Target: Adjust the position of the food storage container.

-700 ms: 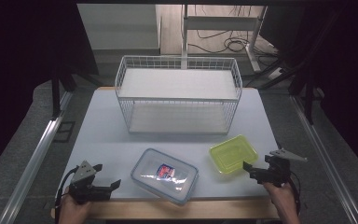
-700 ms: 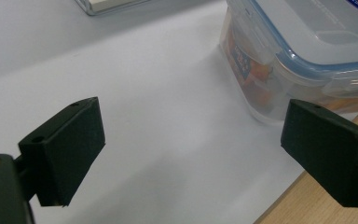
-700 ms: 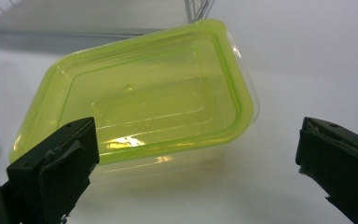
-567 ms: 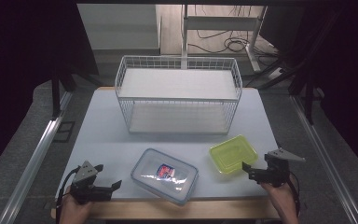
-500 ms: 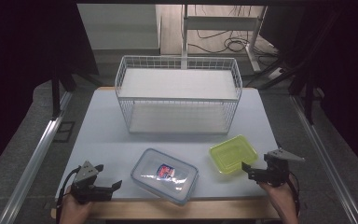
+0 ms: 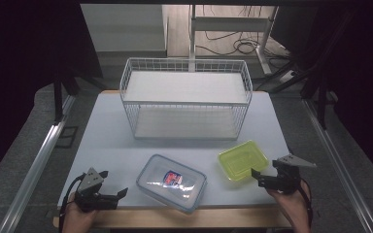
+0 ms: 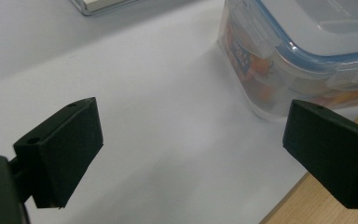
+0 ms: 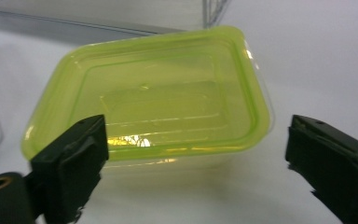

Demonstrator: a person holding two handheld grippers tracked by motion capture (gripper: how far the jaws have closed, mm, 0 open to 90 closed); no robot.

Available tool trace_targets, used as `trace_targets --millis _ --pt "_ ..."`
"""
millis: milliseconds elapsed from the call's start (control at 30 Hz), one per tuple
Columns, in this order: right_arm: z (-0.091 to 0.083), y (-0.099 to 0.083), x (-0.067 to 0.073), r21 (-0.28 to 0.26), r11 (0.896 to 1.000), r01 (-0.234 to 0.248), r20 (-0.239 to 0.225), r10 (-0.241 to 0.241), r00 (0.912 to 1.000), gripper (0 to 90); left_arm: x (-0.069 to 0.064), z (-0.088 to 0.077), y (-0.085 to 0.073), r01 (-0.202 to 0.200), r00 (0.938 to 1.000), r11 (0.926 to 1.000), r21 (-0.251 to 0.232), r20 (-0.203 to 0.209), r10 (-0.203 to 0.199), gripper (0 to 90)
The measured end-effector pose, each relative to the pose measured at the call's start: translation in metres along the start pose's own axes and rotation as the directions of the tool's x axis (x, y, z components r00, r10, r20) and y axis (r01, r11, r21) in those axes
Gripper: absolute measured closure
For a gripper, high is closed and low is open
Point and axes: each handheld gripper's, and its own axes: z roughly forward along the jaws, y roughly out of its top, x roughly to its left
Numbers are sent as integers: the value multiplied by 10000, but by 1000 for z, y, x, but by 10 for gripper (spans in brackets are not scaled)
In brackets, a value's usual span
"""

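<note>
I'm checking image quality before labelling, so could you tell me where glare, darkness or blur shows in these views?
High view: the surroundings are dark and the white table is evenly lit. Right gripper view: bright glints on the green container, with soft jaw edges. Left gripper view: the clear lidded box is slightly blurred.

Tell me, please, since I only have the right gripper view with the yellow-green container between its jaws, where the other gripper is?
Observer: The left gripper sits at the table's near left corner, jaws open, pointing toward a clear box with a blue-rimmed lid.
Operator: Thank you. Is it touching that box?
Observer: No. In the left gripper view the box lies beyond the jaws, with bare white table between them.
Operator: And what is behind my container?
Observer: A white wire basket stands at the middle of the table, behind the yellow-green container. The right gripper is open just short of the container's near right corner.
</note>
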Motion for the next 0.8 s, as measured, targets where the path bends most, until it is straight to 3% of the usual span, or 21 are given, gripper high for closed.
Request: trace_targets --millis 167,267,467,667,700,800 --pt "-7 6 10 -333 9975 630 108 -627 9980 305 0 0 0 -39 10000 10000 -52 0 39 51" --pt "-8 10 15 -210 9971 725 -280 -731 9969 448 0 -1 0 -61 10000 9999 -87 -25 61 51" --pt "-6 18 30 -91 9875 1576 -808 -1578 9842 717 -1 0 0 -60 10000 10000 -76 5 60 51" --pt "3 25 44 221 9779 2079 -1210 -2038 9715 827 -1 0 1 -42 10000 9999 -134 4 42 51" --pt "11 27 51 413 9739 2231 -1460 -2150 9656 862 0 0 1 0 10000 9999 -153 38 1 51" --pt "18 30 58 432 9738 2233 -1786 -2124 9607 888 0 0 0 29 10000 9999 -161 44 -29 52"
